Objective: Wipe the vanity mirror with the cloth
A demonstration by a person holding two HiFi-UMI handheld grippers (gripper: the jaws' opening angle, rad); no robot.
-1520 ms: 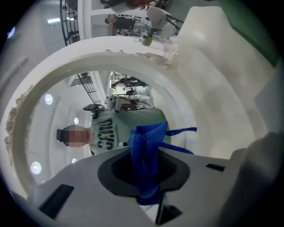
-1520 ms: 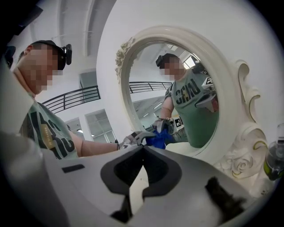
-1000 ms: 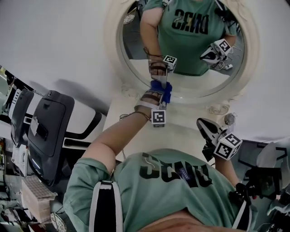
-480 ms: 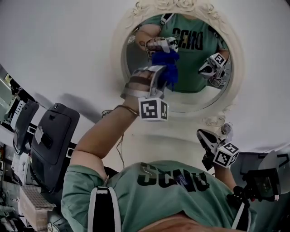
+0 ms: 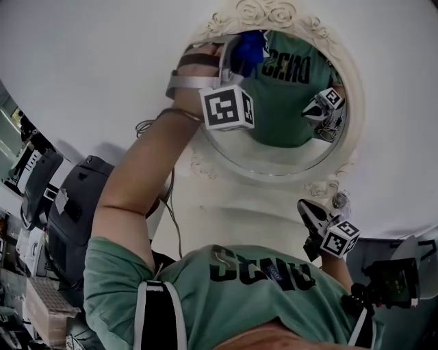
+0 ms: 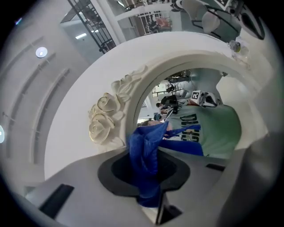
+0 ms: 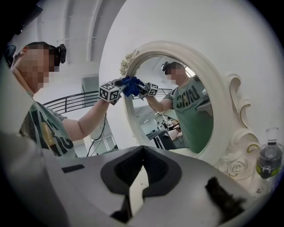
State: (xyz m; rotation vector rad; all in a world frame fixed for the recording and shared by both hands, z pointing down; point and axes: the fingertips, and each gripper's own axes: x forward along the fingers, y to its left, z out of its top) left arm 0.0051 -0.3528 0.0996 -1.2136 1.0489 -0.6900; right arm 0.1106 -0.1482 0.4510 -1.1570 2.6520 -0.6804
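Note:
The round vanity mirror (image 5: 274,156) has a white ornate frame (image 5: 270,14) with carved roses (image 6: 104,117). My left gripper (image 5: 238,53) is raised to the glass's upper left and is shut on a bunched blue cloth (image 5: 248,48), which presses against the glass there. In the left gripper view the cloth (image 6: 145,155) sticks out between the jaws of that gripper (image 6: 148,181) toward the glass. My right gripper (image 5: 304,205) hangs low at the right in front of the vanity, shut with nothing in it (image 7: 136,186). From there I see the cloth (image 7: 131,85) on the mirror (image 7: 177,128).
A small clear bottle (image 7: 268,159) stands on the white vanity top (image 5: 233,219) by the frame's lower right. A dark chair-like object (image 5: 75,205) stands at the left. Dark equipment (image 5: 393,280) sits at the lower right. A plain white wall surrounds the mirror.
My left gripper has carried the cloth up from the mirror's bottom edge to the glass's upper left. The right gripper has barely moved.

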